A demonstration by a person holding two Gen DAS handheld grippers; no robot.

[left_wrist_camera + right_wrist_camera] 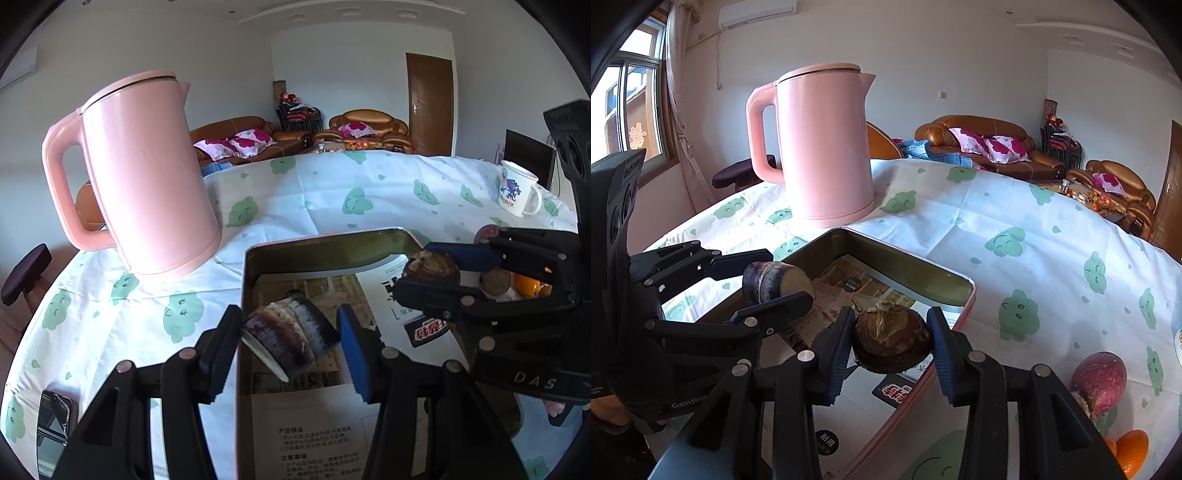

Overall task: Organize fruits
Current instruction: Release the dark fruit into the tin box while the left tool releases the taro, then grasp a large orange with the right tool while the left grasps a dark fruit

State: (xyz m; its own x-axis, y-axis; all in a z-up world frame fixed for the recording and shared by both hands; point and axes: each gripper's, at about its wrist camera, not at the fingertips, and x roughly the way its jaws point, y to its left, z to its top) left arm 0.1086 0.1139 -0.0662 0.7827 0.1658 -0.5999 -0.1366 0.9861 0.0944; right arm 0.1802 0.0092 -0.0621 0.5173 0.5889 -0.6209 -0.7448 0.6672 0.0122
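I am holding two fruits over a shallow rectangular metal tray (325, 247) with a gold inner wall and pink outer edge, lined with printed paper. It sits on the surface, which is covered by a white cloth (332, 192) printed with green cloud faces.

My left gripper (288, 343) is clamped on a short, dark purple cut section of sugarcane (291, 332), tilted, with its pale cut end showing. It hangs above the tray's paper lining, not resting on it as far as I can judge.

My right gripper (890, 339) is clamped on a round, dark brown water chestnut (892, 341) with a dry tuft on top, above the tray's near right edge.

I judge the task to be early or midway: I see no loose fruit lying in the tray, both pieces are in hand above it, and setting them down is not yet done.

The right wrist view shows what remains: a reddish purple rounded fruit (1099, 380) and an orange (1132, 452) lie on the cloth, right of the tray. The left wrist view shows those only in slivers behind my right gripper, plus a small brown round item I cannot identify.

The left view alone shows a white printed mug (517, 192) at the far right and a dark phone (53, 421) at the near left. Both views show a tall pink kettle (147, 177) standing behind the tray.
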